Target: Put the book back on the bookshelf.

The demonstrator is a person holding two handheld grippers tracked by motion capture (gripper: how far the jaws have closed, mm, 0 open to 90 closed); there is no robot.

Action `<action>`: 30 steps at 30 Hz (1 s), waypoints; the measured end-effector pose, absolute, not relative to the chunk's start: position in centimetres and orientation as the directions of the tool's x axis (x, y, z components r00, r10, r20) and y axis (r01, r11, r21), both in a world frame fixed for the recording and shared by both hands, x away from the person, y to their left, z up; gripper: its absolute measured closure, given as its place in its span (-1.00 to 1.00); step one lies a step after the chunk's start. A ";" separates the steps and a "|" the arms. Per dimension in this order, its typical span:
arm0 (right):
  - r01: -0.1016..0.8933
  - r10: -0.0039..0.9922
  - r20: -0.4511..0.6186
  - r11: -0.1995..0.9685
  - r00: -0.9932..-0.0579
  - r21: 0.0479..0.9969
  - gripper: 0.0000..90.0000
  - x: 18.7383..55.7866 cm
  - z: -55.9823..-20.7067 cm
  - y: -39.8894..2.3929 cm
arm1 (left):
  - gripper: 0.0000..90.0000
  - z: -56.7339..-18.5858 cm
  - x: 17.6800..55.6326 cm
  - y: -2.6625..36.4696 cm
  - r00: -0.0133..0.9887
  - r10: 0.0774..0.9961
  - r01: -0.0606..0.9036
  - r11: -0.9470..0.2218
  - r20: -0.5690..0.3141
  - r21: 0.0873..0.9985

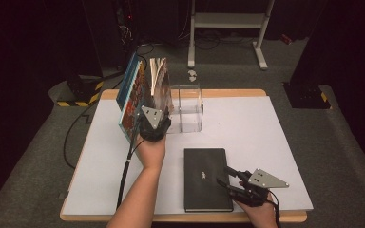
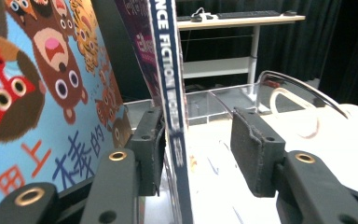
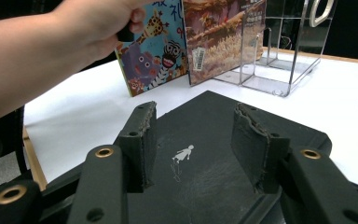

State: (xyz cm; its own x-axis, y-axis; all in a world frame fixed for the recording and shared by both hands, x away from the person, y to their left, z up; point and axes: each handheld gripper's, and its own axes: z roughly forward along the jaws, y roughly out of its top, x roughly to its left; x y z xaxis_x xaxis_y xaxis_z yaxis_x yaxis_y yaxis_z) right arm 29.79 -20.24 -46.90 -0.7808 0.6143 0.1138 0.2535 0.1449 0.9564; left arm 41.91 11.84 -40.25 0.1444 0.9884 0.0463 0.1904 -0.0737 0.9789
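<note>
My left gripper [image 2: 196, 154] stands with jaws apart around the thin glossy science-fiction paperback [image 2: 170, 84], which leans between them against the blue cartoon-animal picture book [image 2: 37, 102]; I should draw back straight so nothing tips. Ahead-right stands the clear acrylic rack [image 1: 186, 108]. My right gripper [image 3: 193, 144], jaws apart, hovers over the matte black notebook [image 3: 205, 172].
</note>
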 end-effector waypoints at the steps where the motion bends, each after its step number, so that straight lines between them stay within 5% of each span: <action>1: 0.253 0.615 0.112 0.147 -0.781 0.956 0.11 29.8 -46.9 -20.2 | 0.17 -40.3 41.6 11.9 0.156 0.987 0.198 -0.060 0.029 0.978; 17: 0.260 0.615 0.111 0.158 -0.780 0.952 0.07 29.9 -47.1 -20.1 | 0.10 -41.6 37.2 12.2 0.252 0.968 0.197 -0.063 0.011 0.978; 30: 0.255 0.632 0.092 0.171 -0.770 0.952 -0.01 30.1 -47.4 -20.1 | -0.08 -44.7 34.2 12.9 0.404 0.912 0.302 -0.057 -0.073 0.951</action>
